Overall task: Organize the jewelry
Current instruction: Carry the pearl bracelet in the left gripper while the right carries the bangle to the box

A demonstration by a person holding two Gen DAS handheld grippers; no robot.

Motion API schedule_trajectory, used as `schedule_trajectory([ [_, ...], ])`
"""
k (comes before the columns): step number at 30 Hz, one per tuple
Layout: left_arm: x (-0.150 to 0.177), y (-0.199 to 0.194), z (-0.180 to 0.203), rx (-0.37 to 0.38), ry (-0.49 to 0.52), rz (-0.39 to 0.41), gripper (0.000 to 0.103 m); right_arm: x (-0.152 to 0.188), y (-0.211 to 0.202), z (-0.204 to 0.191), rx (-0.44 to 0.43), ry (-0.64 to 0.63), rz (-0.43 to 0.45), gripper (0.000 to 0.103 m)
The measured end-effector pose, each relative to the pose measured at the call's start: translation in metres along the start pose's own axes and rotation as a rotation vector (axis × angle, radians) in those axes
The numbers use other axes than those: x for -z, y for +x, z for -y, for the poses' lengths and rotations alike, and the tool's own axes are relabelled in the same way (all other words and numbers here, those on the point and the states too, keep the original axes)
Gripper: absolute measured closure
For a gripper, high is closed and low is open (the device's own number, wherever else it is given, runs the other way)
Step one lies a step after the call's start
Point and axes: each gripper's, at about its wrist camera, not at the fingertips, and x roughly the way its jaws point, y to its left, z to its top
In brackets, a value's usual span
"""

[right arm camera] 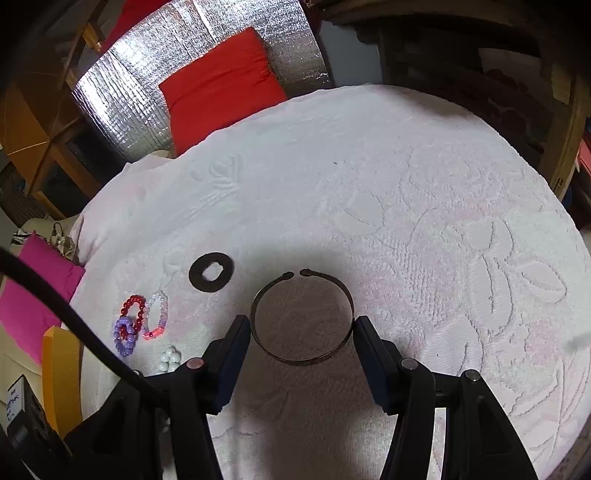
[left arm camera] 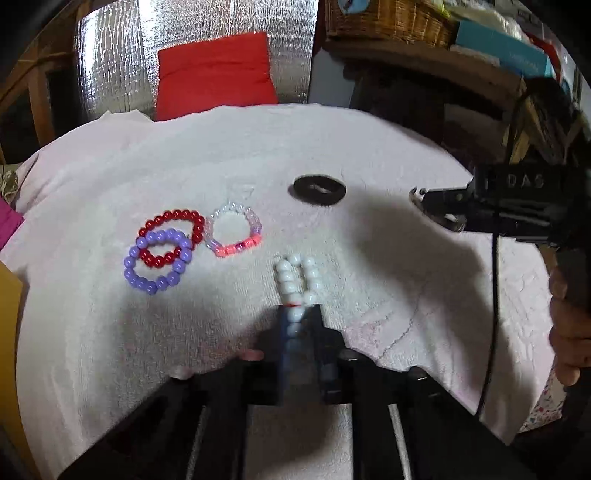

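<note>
My left gripper (left arm camera: 300, 314) is shut on a white bead bracelet (left arm camera: 297, 278), squeezed flat and sticking out ahead over the white towel (left arm camera: 369, 147). To its left lie a red bead bracelet (left arm camera: 173, 230), a purple one (left arm camera: 157, 264) overlapping it, and a clear-and-pink one (left arm camera: 234, 230). A flat black ring (left arm camera: 319, 190) lies farther back. My right gripper (right arm camera: 301, 332) is open, its fingers on either side of a brown metal cuff bangle (right arm camera: 301, 317) lying on the towel (right arm camera: 406, 166). The bead bracelets (right arm camera: 140, 321) and black ring (right arm camera: 210, 272) lie to its left.
A red cushion (left arm camera: 214, 74) and silver foil sheet (left arm camera: 110, 55) stand behind the towel. A wicker basket (left arm camera: 388, 18) and boxes sit on a shelf at back right. Pink fabric (right arm camera: 33, 288) and a yellow edge (right arm camera: 61, 376) lie at the left.
</note>
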Motion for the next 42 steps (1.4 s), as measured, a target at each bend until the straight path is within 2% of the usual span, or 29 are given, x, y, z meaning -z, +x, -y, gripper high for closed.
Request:
schedule_trajectory([
  [6, -0.006, -0.028, -0.014, 0.026, -0.02, 0.086, 0.094, 0.002, -0.005, -0.012, -0.028, -0.017, 0.019, 0.042],
  [11, -0.004, -0.034, -0.029, 0.019, -0.044, 0.081, 0.094, 0.004, -0.006, -0.023, -0.036, -0.023, 0.03, 0.042],
  [21, -0.006, -0.074, -0.057, 0.0, -0.097, 0.177, 0.094, 0.008, -0.007, -0.045, -0.075, -0.056, 0.055, 0.042],
  [25, -0.005, -0.096, -0.068, -0.026, -0.125, 0.223, 0.094, 0.014, -0.012, -0.066, -0.111, -0.108, 0.081, 0.042],
  [29, -0.001, -0.121, -0.076, -0.091, -0.138, 0.274, 0.094, 0.022, -0.017, -0.089, -0.162, -0.152, 0.106, 0.042],
  [33, 0.007, -0.158, -0.09, -0.129, -0.176, 0.368, 0.094, 0.033, -0.022, -0.119, -0.211, -0.201, 0.123, 0.042],
  [39, 0.021, -0.206, -0.125, -0.215, -0.284, 0.49, 0.094, 0.054, -0.036, -0.171, -0.297, -0.301, 0.165, 0.042],
  [42, 0.03, -0.229, -0.149, -0.279, -0.355, 0.542, 0.094, 0.06, -0.04, -0.202, -0.358, -0.339, 0.152, 0.042],
])
